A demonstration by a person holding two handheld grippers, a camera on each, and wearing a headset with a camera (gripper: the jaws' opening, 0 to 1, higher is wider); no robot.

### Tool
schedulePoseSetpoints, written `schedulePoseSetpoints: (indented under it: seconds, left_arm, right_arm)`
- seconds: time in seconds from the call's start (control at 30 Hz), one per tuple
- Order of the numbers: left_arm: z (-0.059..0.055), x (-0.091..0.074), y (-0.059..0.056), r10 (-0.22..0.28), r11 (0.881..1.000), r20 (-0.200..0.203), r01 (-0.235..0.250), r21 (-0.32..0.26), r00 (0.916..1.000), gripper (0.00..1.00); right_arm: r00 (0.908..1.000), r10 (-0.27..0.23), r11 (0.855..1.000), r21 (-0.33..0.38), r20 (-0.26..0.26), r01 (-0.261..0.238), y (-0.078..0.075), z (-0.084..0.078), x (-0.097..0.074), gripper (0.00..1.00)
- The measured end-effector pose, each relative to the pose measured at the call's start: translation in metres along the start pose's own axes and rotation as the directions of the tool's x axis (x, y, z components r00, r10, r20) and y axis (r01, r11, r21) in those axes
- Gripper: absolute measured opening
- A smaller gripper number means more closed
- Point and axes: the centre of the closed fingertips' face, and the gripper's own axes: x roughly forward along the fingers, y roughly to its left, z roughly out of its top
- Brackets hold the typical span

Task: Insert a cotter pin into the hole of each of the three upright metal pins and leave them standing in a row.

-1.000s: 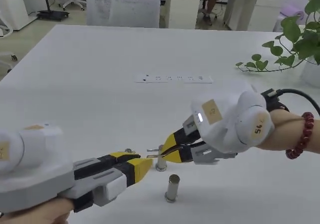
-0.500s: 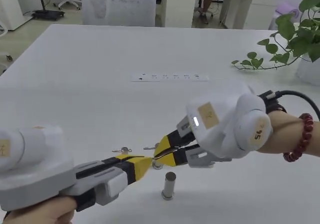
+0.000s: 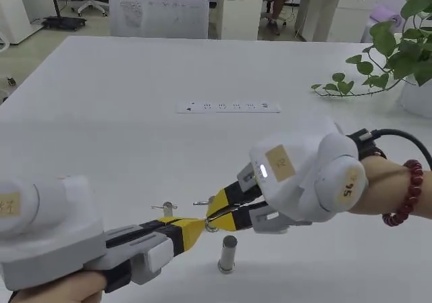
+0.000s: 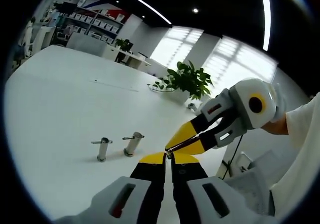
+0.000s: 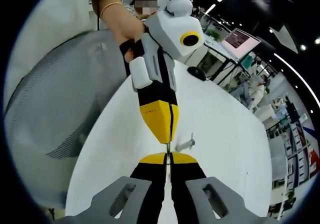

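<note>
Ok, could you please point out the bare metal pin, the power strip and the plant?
bare metal pin [image 3: 227, 254]: head view, middle of its upright shaft.
power strip [image 3: 229, 106]: head view, centre of its top face.
plant [image 3: 390, 41]: head view, a large leaf.

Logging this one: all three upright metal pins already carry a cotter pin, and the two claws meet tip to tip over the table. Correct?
Not all three. Two metal pins carry cotter pins, but the nearest metal pin is bare, as the head view shows. The left claw and right claw do meet tip to tip over the table.
</note>
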Motion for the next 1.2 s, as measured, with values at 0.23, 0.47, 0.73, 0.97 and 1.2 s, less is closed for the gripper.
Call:
schedulePoseSetpoints:
  seconds: [0.23,0.47,0.73,0.97,1.2]
  left_arm:
    - [-0.0017,-0.0007,-0.0005,0.010,1.000,-0.002,-0.010,-0.020,0.9999,0.02]
    - [-0.0045,-0.0012,-0.0024,0.009,1.000,-0.013,-0.009,0.000,0.9999,0.01]
    - [-0.0051,-0.0016,-0.0025,0.009,0.997,-0.022,-0.007,0.073,0.9997,0.00]
    - [-0.0055,-0.0001,-0.0001,0.008,0.994,-0.022,-0.006,0.111,0.9997,0.00]
    - [-0.0072,-0.0010,0.0006,0.000,0.977,-0.037,0.007,0.213,0.9993,0.00]
  right_arm:
    - [1.0000,0.001,1.000,-0.002,-0.004,-0.001,0.0014,-0.0002,0.0002,0.03]
    - [0.9999,0.008,1.000,0.018,-0.011,-0.008,0.0039,-0.0010,0.0007,0.03]
    - [0.9999,0.007,0.997,0.075,0.012,-0.008,0.0040,-0.0006,0.0015,0.04]
    - [0.9993,0.001,0.991,0.133,0.036,-0.006,0.0038,-0.0016,-0.0007,0.11]
    - [0.9974,0.017,0.973,0.226,0.070,-0.033,0.0048,-0.0040,-0.0056,0.14]
